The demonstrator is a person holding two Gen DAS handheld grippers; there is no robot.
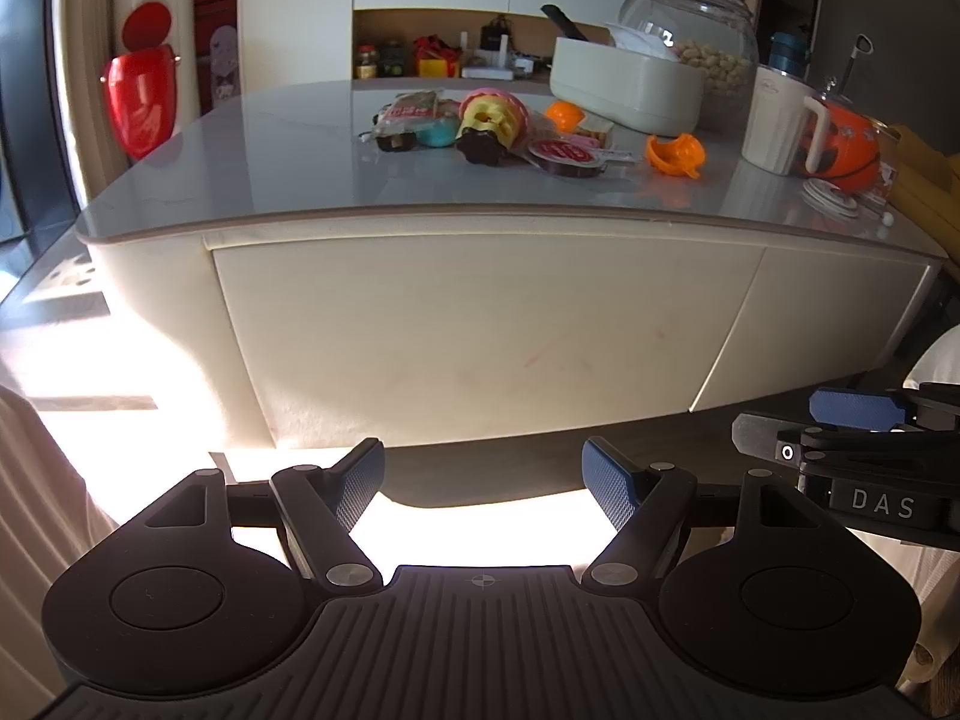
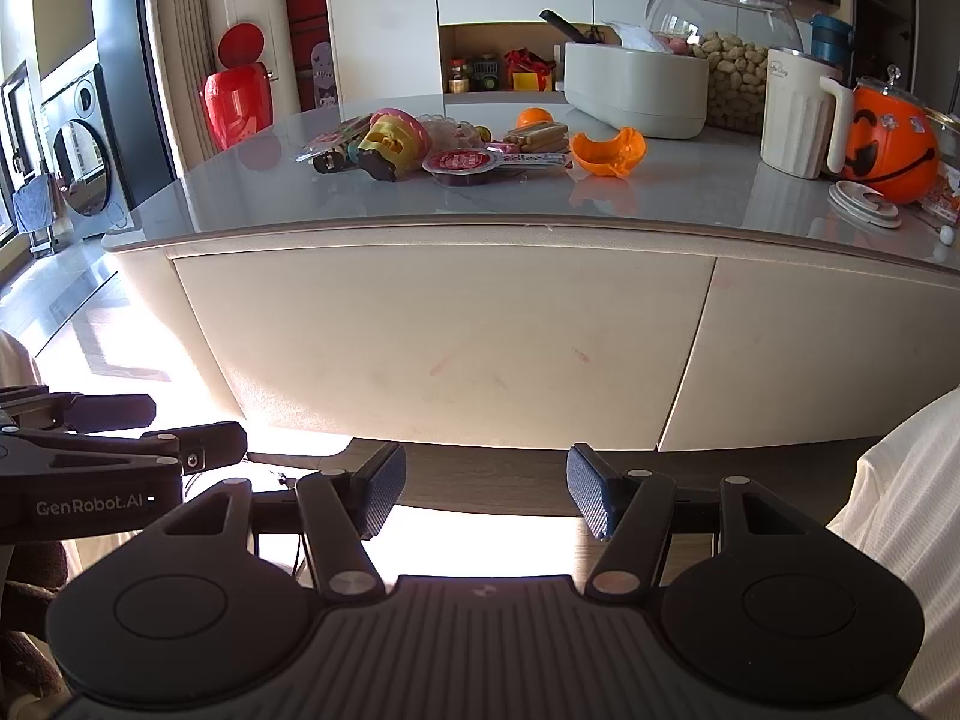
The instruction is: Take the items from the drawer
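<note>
A cream table holds two closed, handle-less drawer fronts side by side; the wide left drawer front [image 1: 480, 336] [image 2: 444, 348] faces me and a narrower drawer front [image 1: 804, 324] [image 2: 798, 360] sits to its right. My left gripper [image 1: 485, 483] is open and empty, held low in front of the wide front, apart from it. My right gripper [image 2: 485, 489] is also open and empty, at about the same height. The right gripper's side shows in the left wrist view [image 1: 840, 426]; the left gripper's side shows in the right wrist view [image 2: 120, 450].
On the grey tabletop [image 1: 252, 150] [image 2: 660, 192] lie snack packets and a pink-yellow toy [image 1: 492, 120] [image 2: 393, 141], an orange shell [image 1: 675, 156] [image 2: 609, 151], a white tub [image 1: 624, 87], a peanut jar [image 2: 729, 42], a cream jug [image 2: 801, 114] and a pumpkin bucket [image 2: 888, 141]. Sunlit floor lies below; a white sleeve [image 2: 900, 510] hangs right.
</note>
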